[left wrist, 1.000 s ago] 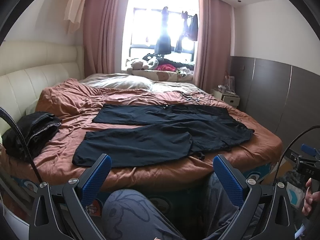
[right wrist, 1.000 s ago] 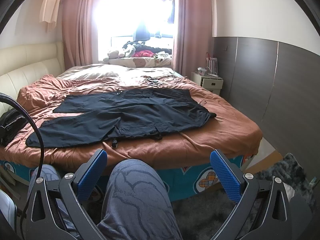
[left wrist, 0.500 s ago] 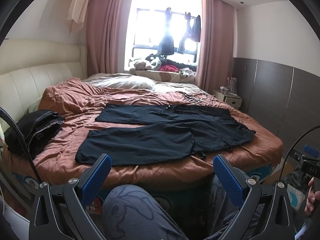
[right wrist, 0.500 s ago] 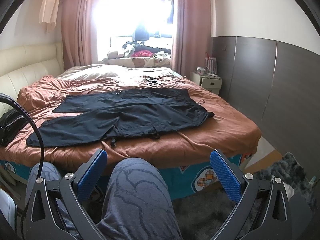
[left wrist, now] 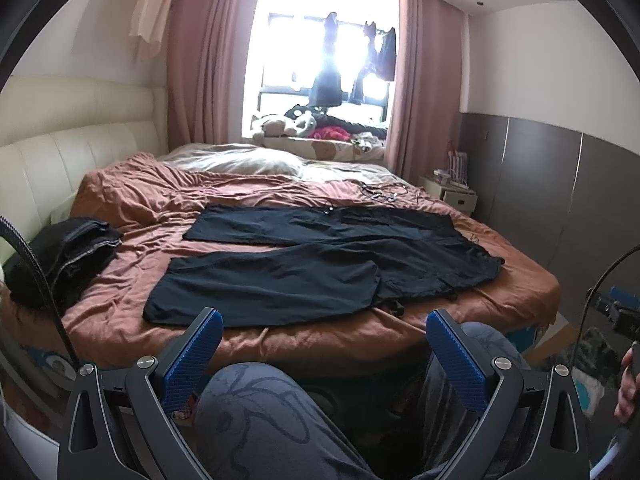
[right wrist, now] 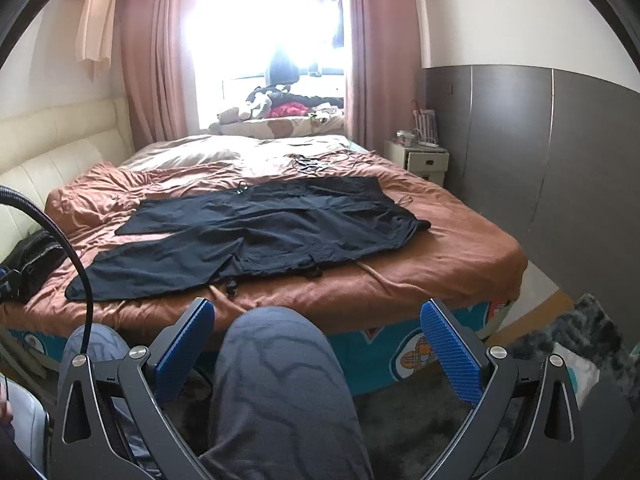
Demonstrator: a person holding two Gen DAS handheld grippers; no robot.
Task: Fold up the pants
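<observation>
We have yet to touch the pants [left wrist: 320,264], so the step in hand is, in our judgement, the reach in for a first fold. To do it well we should bring each tool down on one leg at two spread points, near the hem and near the waist, pinch only the top cloth and not the sheet under it, then carry that leg over onto the other so the edges line up before we let go.

The pants lie flat and spread on the bed [left wrist: 520,280], waist to the right, the two legs running left and splayed a little apart, the near leg close to the bed's near edge. A dark pile [left wrist: 60,256] sits at the far left, well apart from them.

The left tool [left wrist: 322,338] has its jaws wide apart and holds nothing; the right tool [right wrist: 316,326] likewise. Both hang low before the bed over a knee [right wrist: 280,380], well short of the pants.
</observation>
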